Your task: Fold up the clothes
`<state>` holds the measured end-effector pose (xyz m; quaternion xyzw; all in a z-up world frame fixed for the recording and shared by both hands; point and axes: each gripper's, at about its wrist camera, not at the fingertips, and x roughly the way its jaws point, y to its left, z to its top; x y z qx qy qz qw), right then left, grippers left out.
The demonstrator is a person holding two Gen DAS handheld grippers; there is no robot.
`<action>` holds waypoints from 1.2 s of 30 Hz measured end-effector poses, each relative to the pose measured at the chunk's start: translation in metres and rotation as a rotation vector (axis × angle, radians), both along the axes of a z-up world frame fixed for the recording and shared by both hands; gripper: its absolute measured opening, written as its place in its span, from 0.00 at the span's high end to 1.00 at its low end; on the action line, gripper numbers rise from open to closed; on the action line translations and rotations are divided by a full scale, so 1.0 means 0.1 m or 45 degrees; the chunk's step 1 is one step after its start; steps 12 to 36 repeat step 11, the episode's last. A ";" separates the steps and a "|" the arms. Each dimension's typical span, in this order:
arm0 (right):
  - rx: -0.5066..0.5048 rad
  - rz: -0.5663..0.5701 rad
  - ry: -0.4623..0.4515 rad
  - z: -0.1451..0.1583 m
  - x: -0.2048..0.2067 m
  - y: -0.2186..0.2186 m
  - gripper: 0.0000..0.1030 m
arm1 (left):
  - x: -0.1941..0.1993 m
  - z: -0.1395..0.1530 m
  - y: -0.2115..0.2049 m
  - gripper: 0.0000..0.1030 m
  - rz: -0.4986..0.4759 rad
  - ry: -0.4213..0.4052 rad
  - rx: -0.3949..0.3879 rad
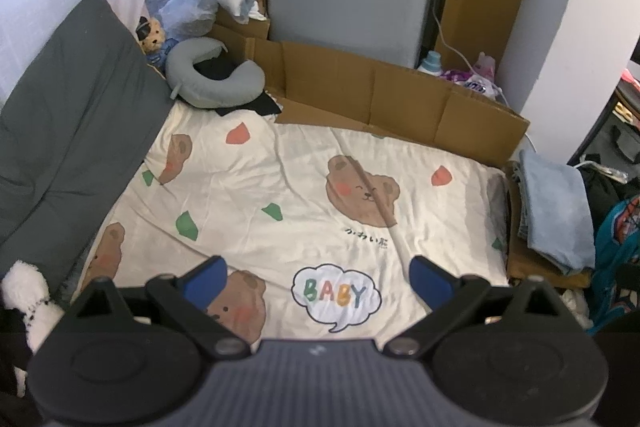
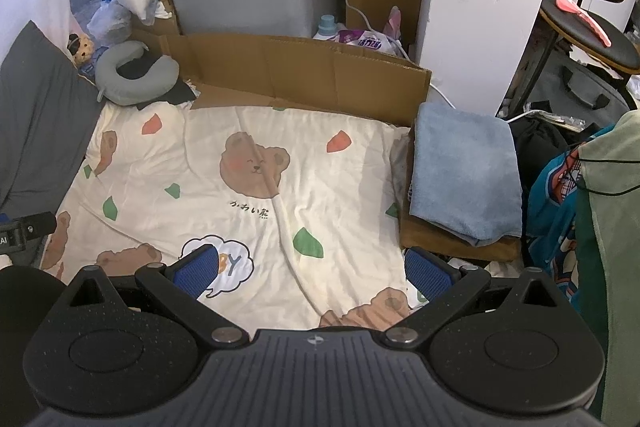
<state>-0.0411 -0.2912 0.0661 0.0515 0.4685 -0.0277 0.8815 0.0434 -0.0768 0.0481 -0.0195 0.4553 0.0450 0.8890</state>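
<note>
Bear-print bedsheet (image 1: 280,195), folded blue clothes (image 2: 466,171) right of both wide-open, empty jaws

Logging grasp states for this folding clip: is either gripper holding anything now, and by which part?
Nothing is held. The left gripper and right gripper both hang open above the bear-print sheet.

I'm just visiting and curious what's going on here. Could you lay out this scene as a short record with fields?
Surface: cream bear-print blanket spread on a bed
Left tool: open, holding nothing, above the blanket
Right tool: open, holding nothing
Folded item: blue towel on the pile at the blanket's right edge
Far left corner: grey neck pillow
Behind blanket: cardboard sheet
</note>
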 end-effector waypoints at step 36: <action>-0.005 -0.003 -0.003 0.01 0.00 -0.02 0.01 | 0.01 0.00 -0.01 0.04 -0.003 0.002 0.016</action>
